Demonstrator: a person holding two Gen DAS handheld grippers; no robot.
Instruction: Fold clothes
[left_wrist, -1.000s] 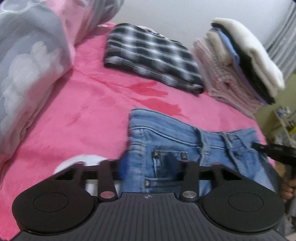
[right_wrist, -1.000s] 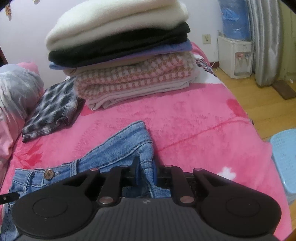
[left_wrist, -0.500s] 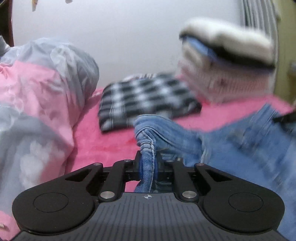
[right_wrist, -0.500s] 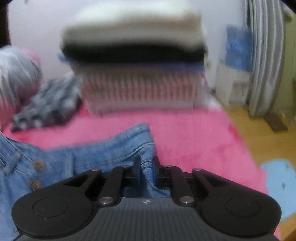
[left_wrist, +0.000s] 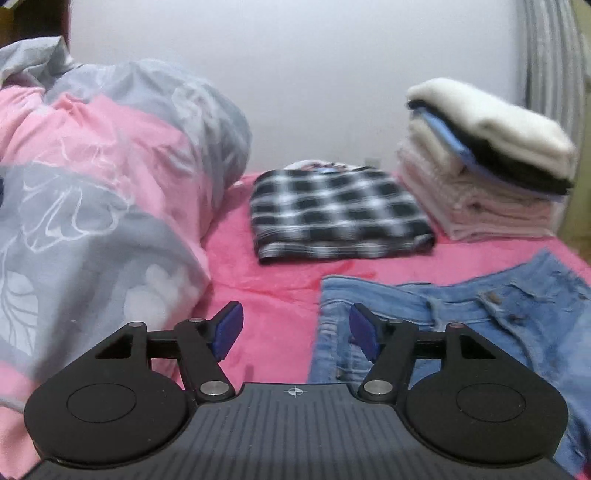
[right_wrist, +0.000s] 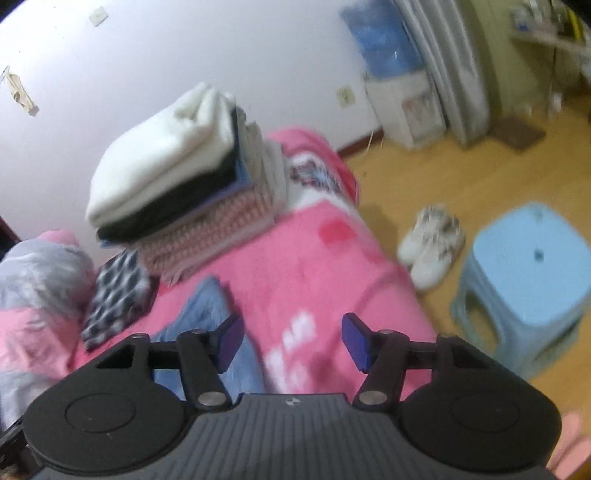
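Note:
Blue jeans lie on the pink blanket, waistband buttons showing at the right. My left gripper is open just above the jeans' left edge, with nothing between its blue pads. In the right wrist view the jeans lie low at the left. My right gripper is open over the pink blanket, empty. A folded black-and-white plaid shirt lies beyond the jeans.
A stack of folded clothes topped by a white sweater stands at the back right of the bed. A pink and grey duvet is heaped at the left. Beside the bed are a light blue stool and white shoes on a wooden floor.
Both grippers were shut on the jeans' waistband and have let go; both now stand open. The jeans lie flat on the bed. The right gripper has swung towards the bed's right edge.

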